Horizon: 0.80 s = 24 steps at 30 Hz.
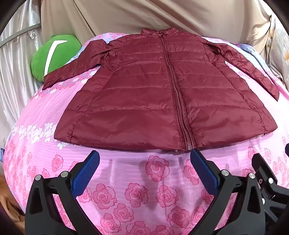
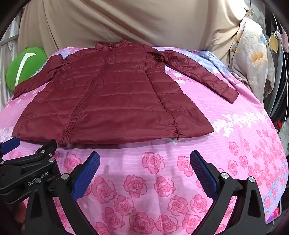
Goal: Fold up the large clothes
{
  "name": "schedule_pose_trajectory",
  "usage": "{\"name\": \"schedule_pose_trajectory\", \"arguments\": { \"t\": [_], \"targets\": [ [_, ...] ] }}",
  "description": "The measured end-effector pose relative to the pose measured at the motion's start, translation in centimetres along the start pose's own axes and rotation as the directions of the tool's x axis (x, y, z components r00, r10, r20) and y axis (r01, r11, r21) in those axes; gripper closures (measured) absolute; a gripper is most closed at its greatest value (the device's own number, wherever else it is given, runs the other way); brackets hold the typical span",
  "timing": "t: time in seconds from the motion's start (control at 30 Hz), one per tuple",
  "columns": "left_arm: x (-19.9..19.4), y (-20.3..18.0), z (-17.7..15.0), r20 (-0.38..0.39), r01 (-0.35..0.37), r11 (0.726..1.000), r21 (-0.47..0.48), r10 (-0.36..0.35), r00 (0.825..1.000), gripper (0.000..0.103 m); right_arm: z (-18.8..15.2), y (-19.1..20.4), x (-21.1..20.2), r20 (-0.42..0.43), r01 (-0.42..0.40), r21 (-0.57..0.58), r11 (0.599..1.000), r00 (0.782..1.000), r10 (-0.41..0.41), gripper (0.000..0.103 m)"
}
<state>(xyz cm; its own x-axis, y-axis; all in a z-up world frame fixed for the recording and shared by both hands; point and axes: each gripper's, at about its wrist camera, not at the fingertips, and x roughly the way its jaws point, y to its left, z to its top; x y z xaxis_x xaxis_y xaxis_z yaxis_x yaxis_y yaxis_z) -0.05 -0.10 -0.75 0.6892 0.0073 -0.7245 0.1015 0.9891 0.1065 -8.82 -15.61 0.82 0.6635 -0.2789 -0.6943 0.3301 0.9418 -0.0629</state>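
A dark red quilted jacket [image 1: 153, 94] lies flat and zipped on the pink rose-print bed cover [image 1: 137, 195], collar far, hem near, both sleeves spread outward. It also shows in the right wrist view [image 2: 112, 101]. My left gripper [image 1: 144, 159] is open and empty, just short of the hem near the zipper's bottom end. My right gripper [image 2: 144, 160] is open and empty, a little before the hem, right of the zipper. The left gripper's body [image 2: 27, 168] shows at the lower left of the right wrist view.
A green cushion [image 1: 54, 56] lies at the far left of the bed, beside the left sleeve. Beige cloth [image 1: 144, 16] hangs behind the bed. Clutter and pale fabric [image 2: 252, 59] stand at the bed's right side.
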Motion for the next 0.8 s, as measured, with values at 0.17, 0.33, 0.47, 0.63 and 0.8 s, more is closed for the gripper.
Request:
{"name": "schedule_pose_trajectory", "arguments": {
  "t": [0.17,0.33,0.47,0.63,0.8],
  "targets": [
    [0.18,-0.21,0.09,-0.003,-0.003,1.0,0.006,0.003,1.0,0.005,-0.07,-0.06,0.09,-0.002,-0.003,0.002,1.0,1.0,0.003,0.005],
    [0.24,-0.22,0.04,-0.003,-0.003,1.0,0.007,0.003,1.0,0.005,0.04,-0.13,0.16,-0.006,-0.006,0.005,1.0,1.0,0.006,0.005],
    [0.38,-0.21,0.01,-0.006,-0.004,1.0,0.007,0.004,1.0,0.005,-0.01,-0.19,0.23,-0.009,-0.004,0.007,1.0,1.0,0.004,0.005],
    [0.4,-0.24,0.02,-0.007,-0.003,1.0,0.007,0.003,1.0,0.005,0.03,-0.23,0.29,-0.011,-0.003,0.008,1.0,1.0,0.003,0.005],
    [0.49,-0.3,0.01,-0.008,-0.004,1.0,0.007,0.004,1.0,0.005,0.01,-0.31,0.38,-0.014,-0.004,0.011,1.0,1.0,0.004,0.005]
  ]
}}
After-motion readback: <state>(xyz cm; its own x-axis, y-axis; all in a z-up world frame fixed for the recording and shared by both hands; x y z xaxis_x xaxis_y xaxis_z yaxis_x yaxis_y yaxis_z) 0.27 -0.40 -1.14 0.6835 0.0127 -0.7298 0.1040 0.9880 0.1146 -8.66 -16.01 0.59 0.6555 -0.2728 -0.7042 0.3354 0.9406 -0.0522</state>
